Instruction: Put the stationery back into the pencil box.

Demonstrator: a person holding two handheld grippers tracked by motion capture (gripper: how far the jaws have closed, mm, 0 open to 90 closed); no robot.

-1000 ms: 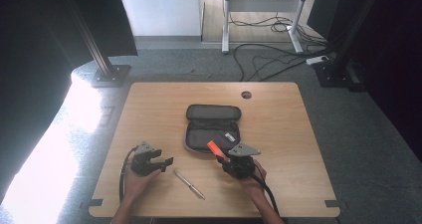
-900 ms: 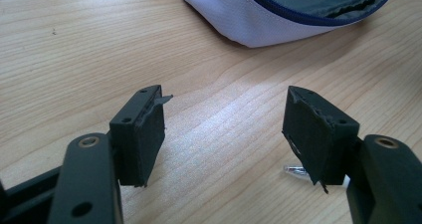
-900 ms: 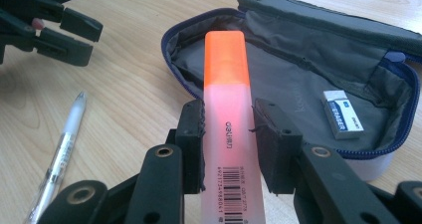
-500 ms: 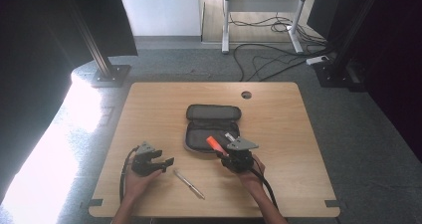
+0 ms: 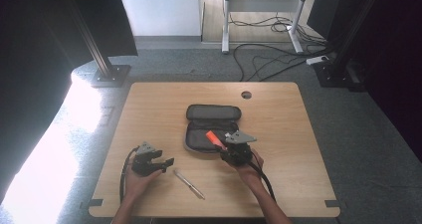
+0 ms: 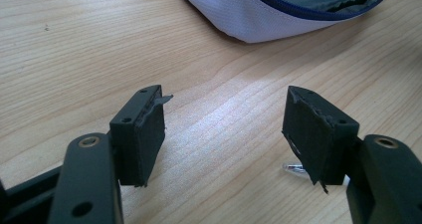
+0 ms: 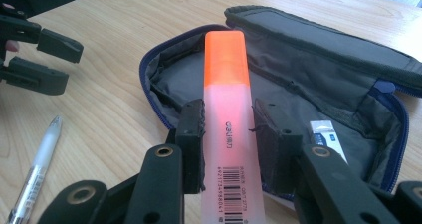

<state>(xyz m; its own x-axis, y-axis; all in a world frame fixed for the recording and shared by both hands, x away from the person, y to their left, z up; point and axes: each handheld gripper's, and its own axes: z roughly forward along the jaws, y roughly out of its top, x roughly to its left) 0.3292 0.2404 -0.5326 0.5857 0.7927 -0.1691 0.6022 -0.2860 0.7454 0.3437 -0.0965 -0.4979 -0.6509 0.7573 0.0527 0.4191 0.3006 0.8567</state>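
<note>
Right claw [image 7: 229,144] pinching orange highlighter [image 7: 230,109] over open pencil case [image 7: 318,74], left claw [image 6: 224,134] spread (nothing between), pen [image 5: 189,184] nearby

One orange highlighter [image 7: 227,109] sits between the right gripper's [image 7: 228,144] jaws. One open pencil case [image 5: 213,128] lies just beyond it, one white packet [image 7: 327,137] inside. One pen [image 5: 189,184] lies between the two grippers, nearer the left gripper [image 5: 164,162].

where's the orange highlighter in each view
High view: the highlighter is just right of centre, over the open pencil case, held by the right hand-held gripper.
Left gripper view: I can't find it there.
Right gripper view: centre, clamped between the jaws.
Shared landmark: the pencil case, plain in all three views.
</note>
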